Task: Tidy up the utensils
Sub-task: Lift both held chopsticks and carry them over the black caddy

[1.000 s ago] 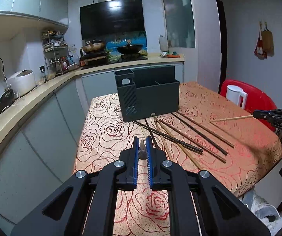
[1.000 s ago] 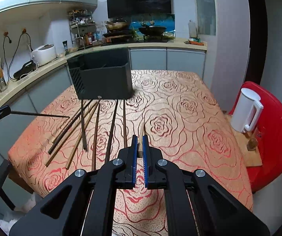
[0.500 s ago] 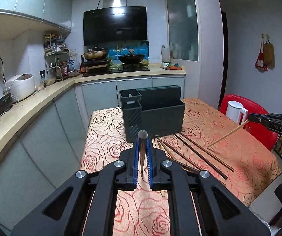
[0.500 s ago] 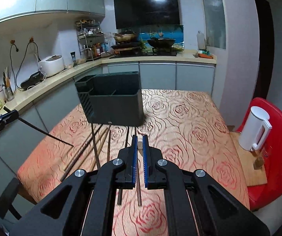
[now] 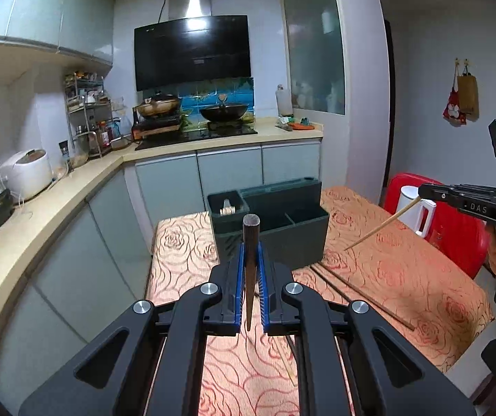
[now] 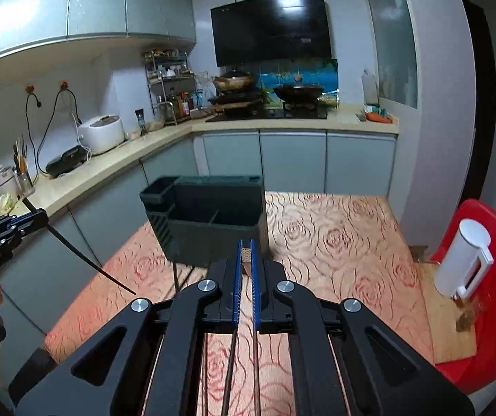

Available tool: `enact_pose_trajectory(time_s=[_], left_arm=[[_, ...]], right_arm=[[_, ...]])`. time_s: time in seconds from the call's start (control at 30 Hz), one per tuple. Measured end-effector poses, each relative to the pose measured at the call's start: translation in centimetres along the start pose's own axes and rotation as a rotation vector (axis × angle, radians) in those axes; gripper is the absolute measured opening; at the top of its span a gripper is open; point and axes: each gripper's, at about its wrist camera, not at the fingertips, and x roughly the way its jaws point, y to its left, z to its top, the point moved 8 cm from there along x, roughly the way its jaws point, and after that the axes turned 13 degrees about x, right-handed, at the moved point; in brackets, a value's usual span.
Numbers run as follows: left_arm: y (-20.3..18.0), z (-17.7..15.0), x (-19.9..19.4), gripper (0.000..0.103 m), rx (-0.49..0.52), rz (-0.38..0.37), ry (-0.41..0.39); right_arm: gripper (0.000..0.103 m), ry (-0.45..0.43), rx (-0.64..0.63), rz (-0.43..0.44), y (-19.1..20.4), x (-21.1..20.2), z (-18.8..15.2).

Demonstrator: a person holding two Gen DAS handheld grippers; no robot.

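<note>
Pinching a dark chopstick (image 5: pixel 250 263) in left gripper (image 5: pixel 250 260), a pale chopstick (image 6: pixel 246 255) in right gripper (image 6: pixel 246 260), mid-frame before organizer (image 5: pixel 293 239).

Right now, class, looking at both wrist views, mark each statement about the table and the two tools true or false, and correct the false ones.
1. The left tool is shut on a dark chopstick. True.
2. The right tool is open and holds nothing. False: it is shut on a light wooden chopstick.
3. The dark utensil holder stands on a rose-patterned tablecloth. True.
4. The white kettle stands on the tablecloth beside the holder. False: it sits off the table, by the red chair.
5. No chopsticks are left on the table. False: several chopsticks still lie on the cloth.
</note>
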Motion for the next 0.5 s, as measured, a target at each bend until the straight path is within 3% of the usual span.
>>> enact_pose_trajectory(time_s=[0.5], left_arm=[[1.5,10.0,2.0,0.007,0.027,-0.021,-0.098]], right_arm=[[0.006,-0.03,-0.035,0.02,2.6,1.7,7.3]])
